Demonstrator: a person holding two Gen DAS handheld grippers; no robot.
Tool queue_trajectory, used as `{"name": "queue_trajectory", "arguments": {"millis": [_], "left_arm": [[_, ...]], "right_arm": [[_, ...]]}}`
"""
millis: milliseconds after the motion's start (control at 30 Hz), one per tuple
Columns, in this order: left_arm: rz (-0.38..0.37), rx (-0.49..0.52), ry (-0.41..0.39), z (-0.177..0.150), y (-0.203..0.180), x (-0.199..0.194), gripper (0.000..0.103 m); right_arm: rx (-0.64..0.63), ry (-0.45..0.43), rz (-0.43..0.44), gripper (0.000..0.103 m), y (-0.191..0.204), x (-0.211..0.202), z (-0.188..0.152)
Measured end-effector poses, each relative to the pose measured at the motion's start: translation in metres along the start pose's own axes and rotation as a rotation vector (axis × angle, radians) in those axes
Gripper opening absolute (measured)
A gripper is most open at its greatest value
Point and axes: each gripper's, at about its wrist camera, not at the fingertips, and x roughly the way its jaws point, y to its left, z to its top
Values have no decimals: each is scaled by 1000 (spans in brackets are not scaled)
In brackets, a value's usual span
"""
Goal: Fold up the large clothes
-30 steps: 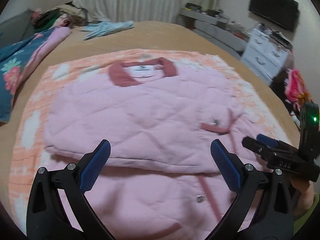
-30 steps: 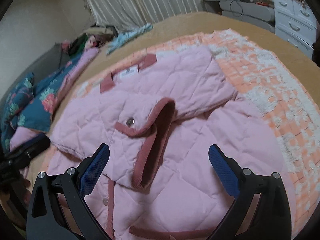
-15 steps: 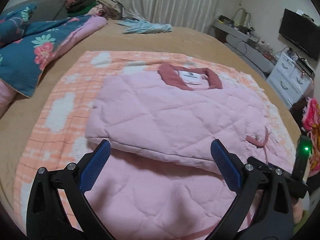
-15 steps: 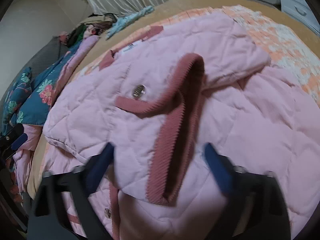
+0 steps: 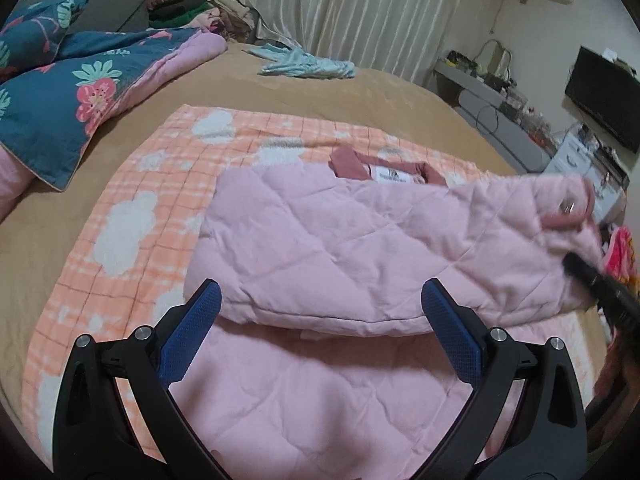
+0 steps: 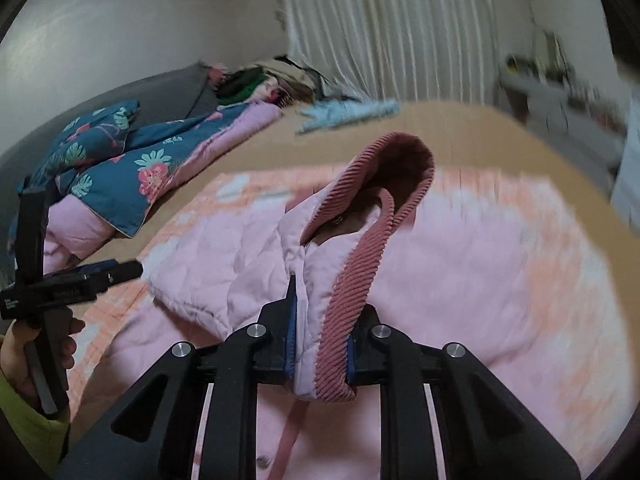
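Note:
A pink quilted jacket (image 5: 320,248) with dark pink ribbed trim lies on an orange checked blanket (image 5: 132,208) on the bed. My right gripper (image 6: 320,344) is shut on the jacket's sleeve cuff (image 6: 352,288) and holds it lifted off the bed; the ribbed cuff loops up above the jaws. In the left wrist view that raised sleeve (image 5: 540,224) hangs at the right with the right gripper (image 5: 600,280) under it. My left gripper (image 5: 320,340) is open above the jacket's folded front edge, with nothing between its fingers. The left gripper (image 6: 80,276) also shows at the left of the right wrist view.
A blue floral quilt (image 5: 60,96) lies at the bed's left. A light blue garment (image 5: 308,66) and a clothes pile (image 5: 192,12) lie at the far end by the curtain. A white dresser (image 5: 580,160), a television (image 5: 604,96) and a cluttered shelf stand to the right.
My right gripper went from wide open to shut on the sleeve cuff and lifted it off the bed. My left gripper shifted left along the jacket's edge and stayed open.

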Motion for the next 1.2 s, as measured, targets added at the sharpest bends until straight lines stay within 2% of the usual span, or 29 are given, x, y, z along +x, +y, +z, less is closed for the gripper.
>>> {"name": "queue_trajectory", "arguments": {"millis": [67,233,500,800,1067,1200], "left_arm": [[-2,-22,-9,6,4,0,94],[-21,-66,-6,16,13,5,94],[6,-67,10,26,23,17,94],[1,-28,48,27,11,43,94],[6,15,77,28,-5,63,94],[-8,34,90,30,-13,71,94]], "right_arm": [[-54,-14,-39,17,-2,2,20],[-74,10,-80,17,-15,23,35],[-18,107,-117,17,-38,61,19],[25,166,-145,18,-49,84,-4],[41,205,-185,28,-57,94,-17],[35,211,-200,39,-55,95,-21]]}}
